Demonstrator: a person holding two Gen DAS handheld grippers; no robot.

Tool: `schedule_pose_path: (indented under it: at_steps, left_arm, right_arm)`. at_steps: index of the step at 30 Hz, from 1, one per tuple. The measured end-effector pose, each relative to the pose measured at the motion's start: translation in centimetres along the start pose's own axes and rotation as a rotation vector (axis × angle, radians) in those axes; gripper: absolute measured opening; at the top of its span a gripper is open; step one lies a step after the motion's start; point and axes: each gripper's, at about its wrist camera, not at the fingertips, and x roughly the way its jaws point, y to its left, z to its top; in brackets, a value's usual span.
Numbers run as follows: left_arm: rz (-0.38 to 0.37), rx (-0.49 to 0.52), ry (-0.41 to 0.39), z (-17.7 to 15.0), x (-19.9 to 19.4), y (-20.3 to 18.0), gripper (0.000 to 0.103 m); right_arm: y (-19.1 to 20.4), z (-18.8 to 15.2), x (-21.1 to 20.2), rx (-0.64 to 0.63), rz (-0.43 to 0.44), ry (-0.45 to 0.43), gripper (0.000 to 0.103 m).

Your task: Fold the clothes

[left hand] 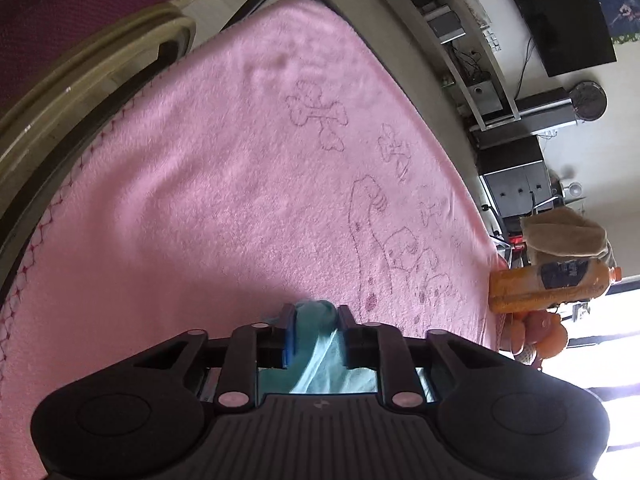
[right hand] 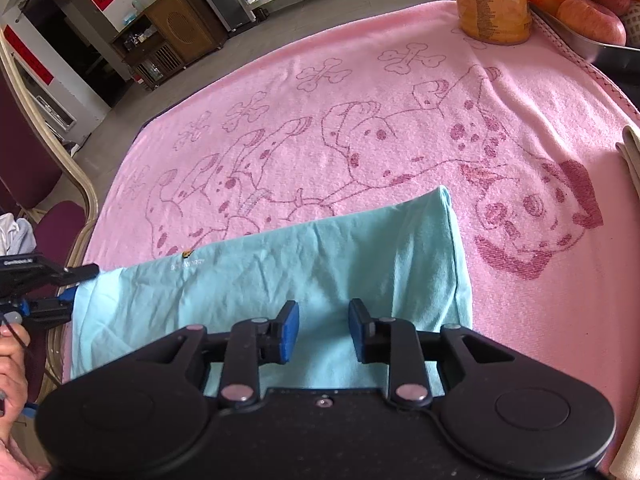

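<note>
L gripper: jaws nearly closed, a bunched fold of the teal garment pinched between the blue pads, cloth trailing back under the tool. R gripper: jaws part-open, pads apart w/ nothing pressed between them, hovering just over the garment's near edge; no grip on that side as far as the view shows. The garment lies flattish on the pink dog-print towel that covers the table, already doubled into a band, one short end toward the bottle side, the other at the L tool by the table edge. Step in hand looks like taking both near corners for the next fold. To do it well, imo: R should drop onto the hem and catch both layers, not just the top one, before anything lifts; L should check it has the edge, not a wad mid-cloth. Then lift both ends level, keep the cloth taut btwn them, carry away and lay edge on edge. Steer clear of the orange bottle and fruit tray at the far corner.
</note>
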Motion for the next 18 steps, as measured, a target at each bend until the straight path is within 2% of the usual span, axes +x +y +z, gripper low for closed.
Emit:
schedule_pose_path:
  at_steps: [1,2,7,11,12,16,18]
  left_arm:
    - [0.001,0.004,-0.012,0.1,0.1,-0.1,0.008]
    - [0.016,0.012,-0.034,0.1,0.0,-0.2,0.007]
    - [0.158,0.039,-0.151,0.0,-0.8,-0.8,0.005]
    - [0.393,0.097,-0.275,0.2,-2.0,-0.8,0.002]
    - [0.422,0.097,-0.287,0.3,-2.3,-0.6,0.002]
    - [0.378,0.092,-0.271,0.2,-3.2,-0.6,0.004]
    - [0.334,0.170,-0.244,-0.7,-3.4,-1.9,0.004]
  right_arm:
    - [0.0,0.0,0.0,-0.002,0.003,0.001,0.032]
    - [0.1,0.0,0.0,-0.003,0.005,0.002,0.033]
    - [0.1,0.1,0.0,-0.004,0.008,0.007,0.034]
    - [0.0,0.1,0.0,0.003,0.009,0.013,0.034]
    - [0.0,0.1,0.0,0.003,0.008,0.013,0.034]
    - [0.2,0.1,0.0,-0.003,0.002,0.016,0.034]
    - [0.1,0.2,-0.1,0.007,0.006,0.017,0.034]
